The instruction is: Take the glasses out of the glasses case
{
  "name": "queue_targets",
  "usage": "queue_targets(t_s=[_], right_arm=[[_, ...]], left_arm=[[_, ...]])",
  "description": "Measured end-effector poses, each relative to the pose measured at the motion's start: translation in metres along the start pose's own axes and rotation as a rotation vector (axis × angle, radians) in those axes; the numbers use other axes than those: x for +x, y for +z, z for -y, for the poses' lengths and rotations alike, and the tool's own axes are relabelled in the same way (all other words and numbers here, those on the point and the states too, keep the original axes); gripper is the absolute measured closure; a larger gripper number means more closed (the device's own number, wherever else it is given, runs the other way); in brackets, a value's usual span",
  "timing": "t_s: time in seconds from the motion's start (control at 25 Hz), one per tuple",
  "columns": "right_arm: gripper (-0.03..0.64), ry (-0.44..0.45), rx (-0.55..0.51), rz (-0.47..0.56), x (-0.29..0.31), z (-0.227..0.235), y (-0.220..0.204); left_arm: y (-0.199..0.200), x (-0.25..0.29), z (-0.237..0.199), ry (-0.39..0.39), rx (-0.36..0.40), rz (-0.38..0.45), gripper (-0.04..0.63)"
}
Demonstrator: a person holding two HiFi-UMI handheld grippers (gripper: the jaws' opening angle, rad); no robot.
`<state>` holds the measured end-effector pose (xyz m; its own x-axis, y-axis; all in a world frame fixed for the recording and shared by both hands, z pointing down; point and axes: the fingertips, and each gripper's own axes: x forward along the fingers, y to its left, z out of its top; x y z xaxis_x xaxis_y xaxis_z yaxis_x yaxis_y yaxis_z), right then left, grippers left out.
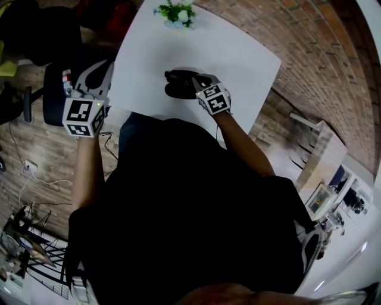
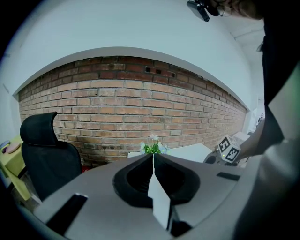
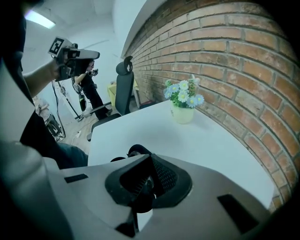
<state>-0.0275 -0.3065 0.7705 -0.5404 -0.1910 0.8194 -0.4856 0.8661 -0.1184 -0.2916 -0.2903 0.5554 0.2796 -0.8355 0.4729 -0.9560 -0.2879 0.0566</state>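
Hiding half the case (image 1: 176, 84), R tongs (image 3: 149, 160) nipping it, L tongs (image 2: 153, 158) closed

Black oval glasses case (image 1: 177, 84) lies near the white square surface's (image 1: 244, 56) front edge; small pot of flowers (image 1: 177, 13) stands at its far edge.

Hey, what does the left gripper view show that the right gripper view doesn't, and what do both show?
Left only: the left gripper, tongs shut and empty, and the other gripper's marker cube. Right only: the right gripper, tongs closed on the dark glasses case, and the left gripper held up. Both: flowers, black chair, brick wall, white table.
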Motion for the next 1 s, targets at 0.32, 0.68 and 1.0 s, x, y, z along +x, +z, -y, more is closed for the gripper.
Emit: queue_targets(t_s=[0.32,0.68,1.0], right_arm=[[0.581,0.037,-0.004,-0.06,0.026,-0.007,-0.012],[0.572,0.084,-0.057,-0.142,0.051,-0.021,-0.031],[0.554,0.113,-0.084,-0.193,0.068,-0.026,-0.04]], left_arm=[[-0.014,0.006,-0.007,-0.016,-0.015,-0.024,0.583],[-0.032,0.008,-0.016,-0.023,-0.04,-0.043,0.583],[-0.045,0.009,-0.026,-0.02,-0.065,-0.066,0.583]])
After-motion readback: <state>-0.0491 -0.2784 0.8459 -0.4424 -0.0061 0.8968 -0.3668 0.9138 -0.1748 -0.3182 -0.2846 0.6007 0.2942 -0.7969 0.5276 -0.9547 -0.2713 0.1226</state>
